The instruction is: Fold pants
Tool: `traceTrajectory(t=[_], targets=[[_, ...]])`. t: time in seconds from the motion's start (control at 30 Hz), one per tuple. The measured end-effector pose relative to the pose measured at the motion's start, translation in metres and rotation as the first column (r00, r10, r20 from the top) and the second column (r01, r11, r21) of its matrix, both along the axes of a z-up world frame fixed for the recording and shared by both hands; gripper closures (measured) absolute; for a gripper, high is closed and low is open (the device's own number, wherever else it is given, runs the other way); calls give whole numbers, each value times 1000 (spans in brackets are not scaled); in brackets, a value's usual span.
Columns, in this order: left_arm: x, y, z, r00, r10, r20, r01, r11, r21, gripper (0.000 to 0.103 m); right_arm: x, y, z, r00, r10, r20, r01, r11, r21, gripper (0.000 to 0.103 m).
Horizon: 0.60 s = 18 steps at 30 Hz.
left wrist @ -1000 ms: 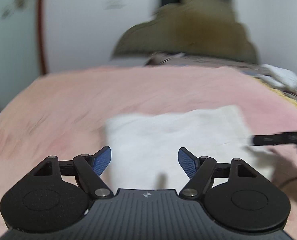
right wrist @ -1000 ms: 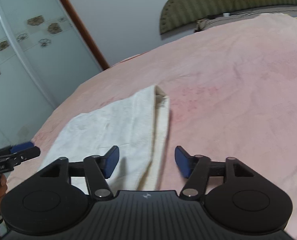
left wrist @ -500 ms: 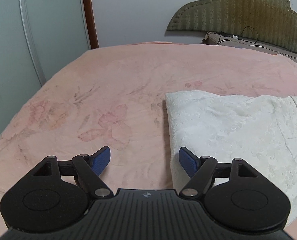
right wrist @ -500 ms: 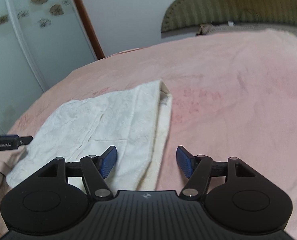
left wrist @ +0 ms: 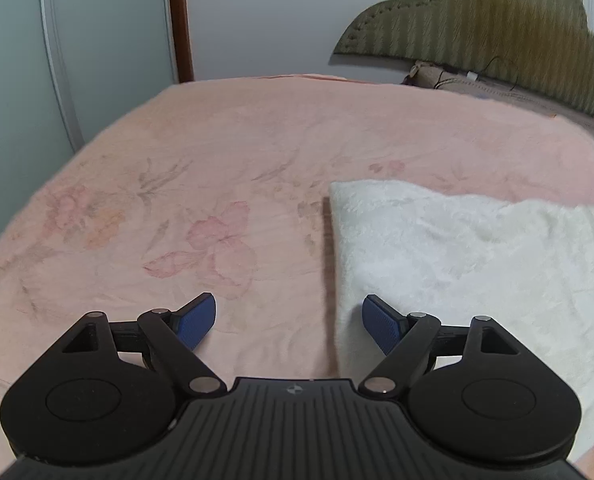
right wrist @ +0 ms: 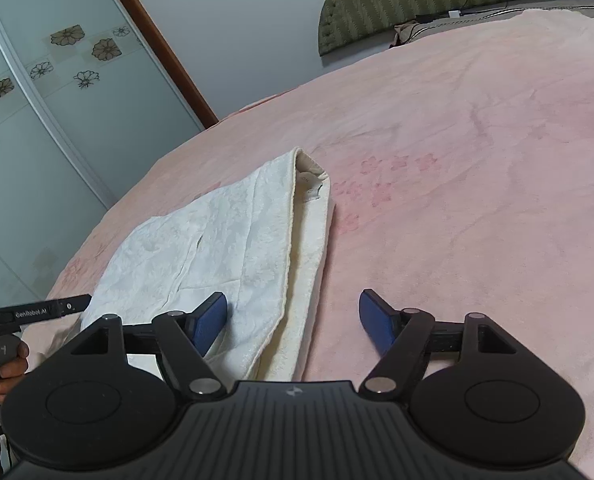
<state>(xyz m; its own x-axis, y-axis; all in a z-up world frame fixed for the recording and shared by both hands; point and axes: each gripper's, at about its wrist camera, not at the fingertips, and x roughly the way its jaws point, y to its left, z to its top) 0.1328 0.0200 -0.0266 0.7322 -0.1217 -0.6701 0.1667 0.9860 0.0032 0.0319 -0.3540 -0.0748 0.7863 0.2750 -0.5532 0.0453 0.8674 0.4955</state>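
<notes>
On the bed (left wrist: 225, 152), seen from the left wrist view, we find a pink cover with faint flower prints filling most of the picture. Our left hand-held gripper (left wrist: 289, 322) sits low in the foreground, its blue pads (left wrist: 198, 320) far apart and spreading wider, with nothing between them but bare cover and the near left edge of the pants (left wrist: 469, 264). The pants are white, folded into a flat oblong, and lie to the right of the gripper's middle, running off toward the right edge. One pad hangs over their near corner; we cannot tell if it touches. Behind the bed stand a green padded headboard (left wrist: 497, 28) at upper right and a pale wardrobe door (left wrist: 109, 40) at upper left.

From the right wrist view, we see the same pants (right wrist: 217, 248) stretching from the near middle toward the upper left, with a thick cream band along their right side. Our right hand-held gripper (right wrist: 293, 320) also has its pads well apart and widening; the cream edge of the pants lies between them, ungripped. The left gripper (right wrist: 53, 308) shows at the far left, held by a hand (right wrist: 5, 364), its tip beside the pants' left edge.
</notes>
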Motion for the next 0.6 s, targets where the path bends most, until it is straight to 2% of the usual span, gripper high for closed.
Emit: traceTrajectory(t=[0.07, 0.13, 0.27, 0.33, 0.43, 0.5, 0.6], targets=[[4, 9, 1, 999, -32, -37, 29, 995, -95, 20, 1, -2, 0, 1000, 21, 0, -21, 1000, 15, 27], [11, 18, -1, 993, -73, -96, 53, 979, -199, 20, 3, -6, -1, 998, 56, 1, -56, 997, 45, 24], [30, 31, -15, 956, -214, -201, 122, 912, -393, 20, 13, -19, -5, 986, 165, 7, -165, 978, 129, 23], [37, 31, -23, 936, -277, -218, 161, 886, -434, 20, 21, -24, -7, 970, 241, 11, -239, 957, 165, 23], [43, 27, -29, 917, -352, -190, 233, 856, -461, 19, 38, -27, -9, 947, 321, 16, -317, 923, 216, 23], [49, 23, -33, 892, -412, -187, 268, 815, -513, 19, 52, -29, -13, 940, 340, 31, -335, 903, 269, 23], [56, 15, -38, 885, -436, -167, 289, 793, -537, 20, 71, -27, -17, 939, 338, 57, -338, 888, 311, 24]])
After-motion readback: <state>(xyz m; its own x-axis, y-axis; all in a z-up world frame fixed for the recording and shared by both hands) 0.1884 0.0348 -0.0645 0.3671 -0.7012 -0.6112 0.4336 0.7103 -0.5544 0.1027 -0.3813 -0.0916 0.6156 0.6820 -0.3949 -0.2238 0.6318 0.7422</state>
